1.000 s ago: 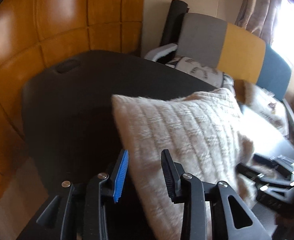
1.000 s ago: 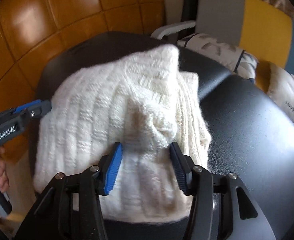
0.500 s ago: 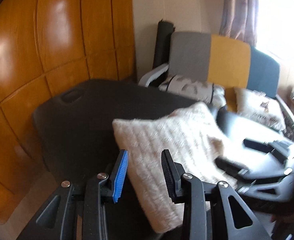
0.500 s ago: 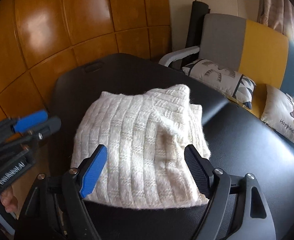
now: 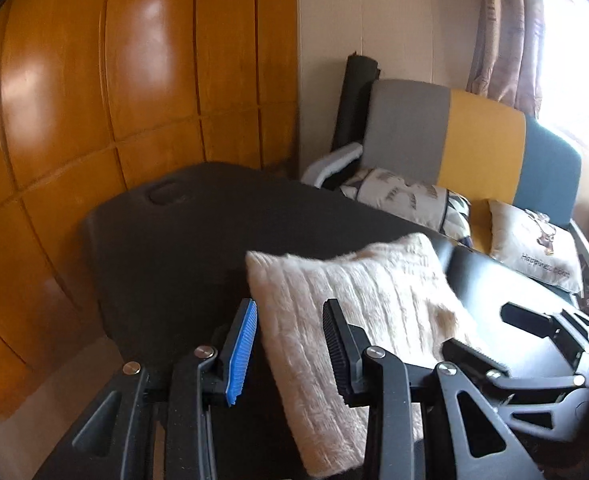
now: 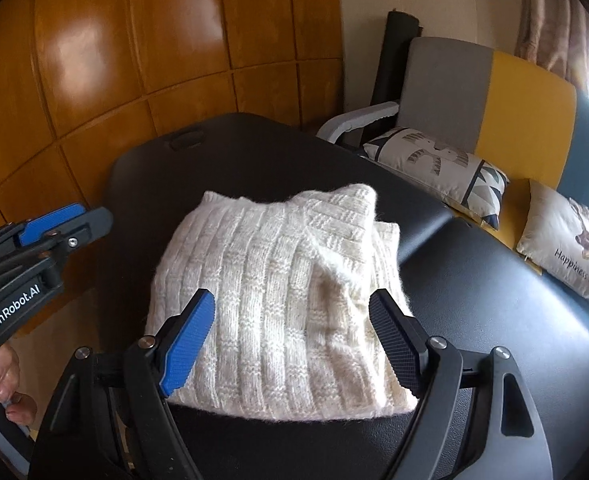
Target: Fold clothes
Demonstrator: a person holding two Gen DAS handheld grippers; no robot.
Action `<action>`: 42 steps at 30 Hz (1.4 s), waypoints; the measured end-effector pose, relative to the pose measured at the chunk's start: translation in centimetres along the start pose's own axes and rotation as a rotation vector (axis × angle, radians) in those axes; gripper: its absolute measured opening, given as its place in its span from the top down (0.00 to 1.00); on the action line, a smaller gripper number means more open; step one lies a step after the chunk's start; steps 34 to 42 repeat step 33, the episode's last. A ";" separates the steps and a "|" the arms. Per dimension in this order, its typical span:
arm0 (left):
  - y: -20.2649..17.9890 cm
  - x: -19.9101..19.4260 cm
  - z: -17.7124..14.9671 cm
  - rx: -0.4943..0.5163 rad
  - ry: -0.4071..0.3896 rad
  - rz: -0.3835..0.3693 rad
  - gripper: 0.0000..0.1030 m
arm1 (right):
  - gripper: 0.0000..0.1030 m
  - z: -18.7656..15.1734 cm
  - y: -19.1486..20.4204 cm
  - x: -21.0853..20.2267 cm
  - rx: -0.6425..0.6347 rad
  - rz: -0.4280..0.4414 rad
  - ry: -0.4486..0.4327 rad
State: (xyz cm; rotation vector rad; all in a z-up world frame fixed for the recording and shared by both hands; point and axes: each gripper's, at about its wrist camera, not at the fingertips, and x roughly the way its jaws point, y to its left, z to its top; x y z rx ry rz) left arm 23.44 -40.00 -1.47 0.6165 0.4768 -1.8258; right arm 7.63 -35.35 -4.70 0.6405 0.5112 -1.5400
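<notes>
lying flat, folded sweater [image 6: 282, 300] lengthwise toward grippers

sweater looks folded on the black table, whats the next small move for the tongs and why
Probably ease both tongs back and leave it. The cream sweater lies as a compact folded stack on the black table; the right tongs and left tongs stand open above it, gripping nothing. At most, press down the raised collar.

A cream sweater [image 6: 278, 304] in ribbed basket-weave knit lies on the black counter [image 6: 494, 312]. Each tongs has one blue pad [image 6: 186, 344] and one black. Behind are orange-brown wood panels [image 6: 134, 40], a grey, yellow and teal sofa [image 6: 526, 108], and a beige printed cushion [image 6: 566, 248].
</notes>
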 end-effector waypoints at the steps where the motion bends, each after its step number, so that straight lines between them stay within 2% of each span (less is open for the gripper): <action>1: 0.1 0.2 -0.1 -0.008 0.012 -0.009 0.66 | 0.20 -0.1 0.3 0.1 -0.012 0.001 0.006; 6: 0.4 0.5 -0.3 -0.031 0.037 -0.062 0.66 | 0.20 -0.6 1.0 0.5 -0.045 0.012 0.027; 13: 1.4 0.8 -0.2 -0.102 0.055 -0.095 0.66 | 0.20 -0.9 1.5 0.6 -0.072 0.017 0.040; 28: 1.0 0.4 0.1 -0.063 0.040 -0.121 0.66 | 0.20 -1.9 2.5 1.4 -0.145 -0.007 0.080; 42: 0.9 0.2 0.1 -0.056 0.017 -0.103 0.66 | 0.20 -2.2 2.6 1.6 -0.166 -0.024 0.091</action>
